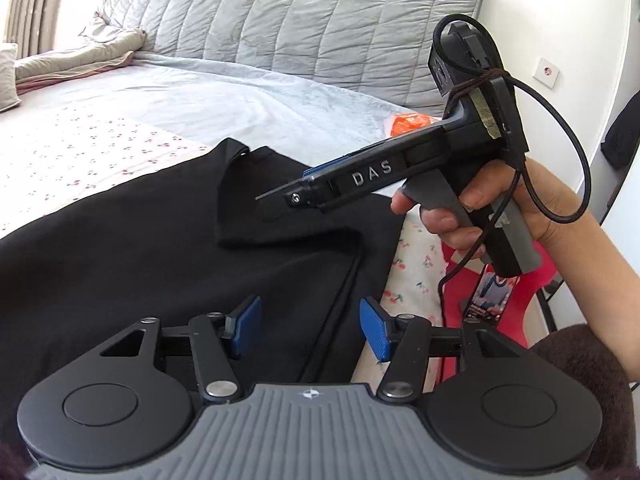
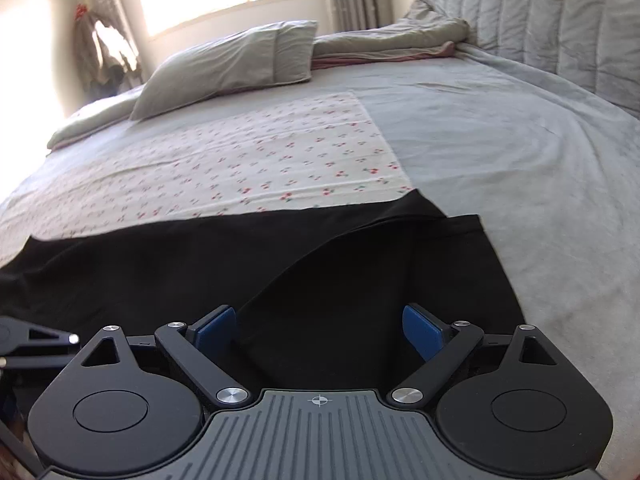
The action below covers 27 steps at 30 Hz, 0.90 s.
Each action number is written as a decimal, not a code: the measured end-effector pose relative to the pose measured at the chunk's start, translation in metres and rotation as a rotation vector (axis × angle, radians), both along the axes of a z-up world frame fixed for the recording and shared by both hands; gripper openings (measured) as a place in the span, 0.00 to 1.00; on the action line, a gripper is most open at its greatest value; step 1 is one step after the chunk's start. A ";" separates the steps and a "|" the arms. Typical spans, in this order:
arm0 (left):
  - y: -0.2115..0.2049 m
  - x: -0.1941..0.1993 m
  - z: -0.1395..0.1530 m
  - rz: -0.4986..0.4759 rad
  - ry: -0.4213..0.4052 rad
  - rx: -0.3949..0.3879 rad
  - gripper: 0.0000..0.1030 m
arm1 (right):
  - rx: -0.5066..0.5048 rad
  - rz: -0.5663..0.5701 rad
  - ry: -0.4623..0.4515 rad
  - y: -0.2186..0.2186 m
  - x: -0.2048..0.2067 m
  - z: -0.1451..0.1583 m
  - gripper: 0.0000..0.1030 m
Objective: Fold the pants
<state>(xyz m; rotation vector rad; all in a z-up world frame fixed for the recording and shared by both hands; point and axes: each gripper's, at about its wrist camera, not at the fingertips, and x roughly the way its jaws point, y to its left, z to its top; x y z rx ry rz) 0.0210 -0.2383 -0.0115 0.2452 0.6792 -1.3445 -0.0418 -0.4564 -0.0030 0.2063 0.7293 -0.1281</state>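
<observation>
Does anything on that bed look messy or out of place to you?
Only the black fabric pants: one flap is folded over crookedly, so its edges do not line up. An orange item lies partly hidden beside the grey quilted headboard; I cannot tell what it is.

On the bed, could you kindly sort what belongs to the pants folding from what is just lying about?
For the job: black pants, left gripper, right gripper.
Lying about: pillow, grey blanket, orange item, cherry-print sheet.

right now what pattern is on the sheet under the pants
Small red cherries on the white sheet, clearest in the right wrist view.
</observation>
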 end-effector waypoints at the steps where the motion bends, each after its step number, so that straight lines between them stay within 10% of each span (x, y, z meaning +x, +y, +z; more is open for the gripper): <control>1: 0.005 0.000 -0.001 0.009 -0.002 0.009 0.58 | -0.022 0.029 0.011 0.009 0.004 -0.004 0.82; 5: 0.018 0.003 -0.007 0.041 0.019 0.046 0.59 | -0.125 0.078 0.057 0.031 0.019 -0.023 0.67; 7: 0.020 0.002 -0.010 0.045 0.020 0.044 0.58 | -0.138 0.074 0.030 0.027 0.015 -0.020 0.26; 11: 0.026 -0.003 -0.009 0.042 0.013 0.039 0.59 | -0.063 -0.176 -0.007 -0.017 -0.006 -0.005 0.00; 19: 0.023 -0.010 -0.013 0.049 -0.034 0.048 0.58 | 0.181 -0.540 -0.075 -0.100 -0.079 -0.009 0.02; 23: 0.022 -0.015 -0.013 0.047 -0.058 0.051 0.58 | 0.160 -0.354 -0.090 -0.074 -0.074 -0.005 0.22; 25: 0.022 -0.015 -0.014 0.050 -0.065 0.052 0.58 | 0.067 -0.222 -0.072 -0.043 -0.059 -0.005 0.59; 27: 0.022 -0.016 -0.014 0.055 -0.067 0.053 0.58 | -0.039 -0.104 -0.035 -0.012 -0.044 -0.008 0.64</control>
